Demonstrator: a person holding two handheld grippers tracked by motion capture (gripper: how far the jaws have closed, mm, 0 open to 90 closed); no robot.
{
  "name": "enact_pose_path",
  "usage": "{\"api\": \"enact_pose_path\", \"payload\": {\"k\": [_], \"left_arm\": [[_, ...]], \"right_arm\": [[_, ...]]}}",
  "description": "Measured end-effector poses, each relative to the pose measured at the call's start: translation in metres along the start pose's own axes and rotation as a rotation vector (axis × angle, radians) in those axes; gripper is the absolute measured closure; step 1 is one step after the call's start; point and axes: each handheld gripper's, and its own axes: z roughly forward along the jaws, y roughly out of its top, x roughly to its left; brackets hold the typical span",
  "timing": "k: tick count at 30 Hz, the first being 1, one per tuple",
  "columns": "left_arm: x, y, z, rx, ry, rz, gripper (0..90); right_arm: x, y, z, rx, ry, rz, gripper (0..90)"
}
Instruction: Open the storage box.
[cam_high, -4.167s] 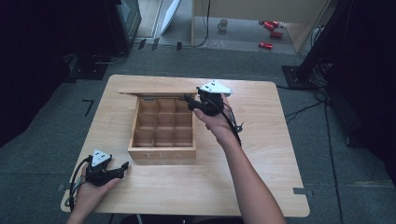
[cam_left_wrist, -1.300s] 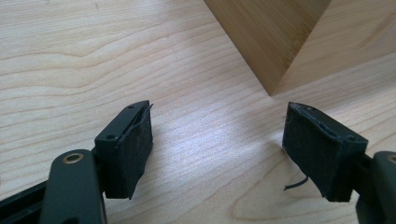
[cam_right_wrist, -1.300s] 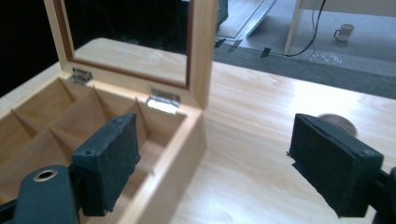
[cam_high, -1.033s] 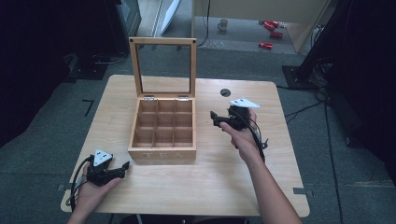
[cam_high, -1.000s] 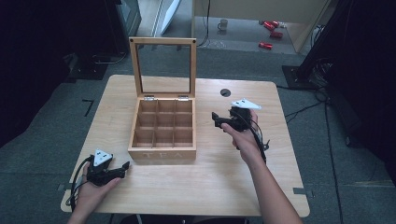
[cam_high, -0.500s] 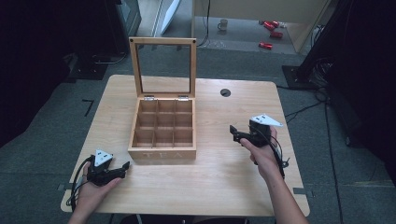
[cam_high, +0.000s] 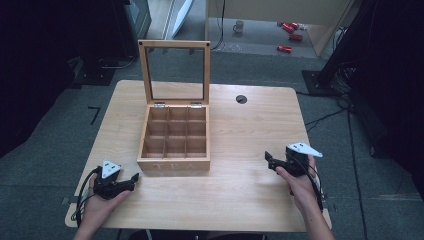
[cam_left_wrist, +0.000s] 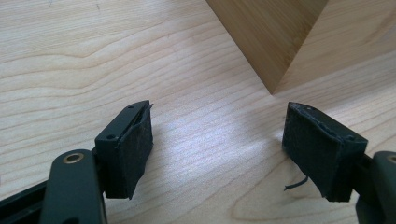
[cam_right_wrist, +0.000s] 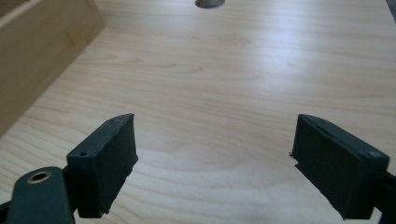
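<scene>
High view: a wooden tea box (cam_high: 174, 145) stands near the middle of the table (cam_high: 250, 130), its glass lid (cam_high: 173, 70) raised upright on the far hinges. Inside is a grid of nine compartments, three by three, and every one looks bare. The front wall carries the word TEA. The left gripper (cam_high: 134, 178) lies near the table's front left corner, just off the box's front left corner, held in the left hand (cam_high: 97, 205). The right gripper (cam_high: 268, 159) sits well to the right of the box, held low over the table by the right hand (cam_high: 300, 182), its jaws pointing toward the box. A round hole (cam_high: 241, 99) shows in the far part of the tabletop.

Left gripper view: the jaws stand wide apart with nothing between them, just bare wood. One corner of the box (cam_left_wrist: 275, 42) rises close ahead, apart from the pads.

Right gripper view: the jaws are wide here too and hold nothing. The box wall (cam_right_wrist: 42, 56) is at the left edge, the hole (cam_right_wrist: 210, 3) far ahead.
</scene>
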Motion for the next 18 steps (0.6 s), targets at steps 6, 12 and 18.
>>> {"api": "enact_pose_path", "payload": {"k": [6, 12, 18], "left_arm": [[0.0, 0.0, 0.0, 0.0, 0.0, -0.001, 24.9], [0.0, 0.0, 0.0, 0.0, 0.0, 0.0, 24.9], [0.0, 0.0, 0.0, -0.001, -0.001, -0.002, 24.9]], "right_arm": [[-0.011, -0.02, -0.006, 0.026, -0.013, 0.021, 13.6], [-0.02, -0.038, -0.013, 0.063, -0.034, 0.027, 13.6], [-0.026, -0.054, -0.019, 0.096, -0.04, 0.043, 13.1]]}}
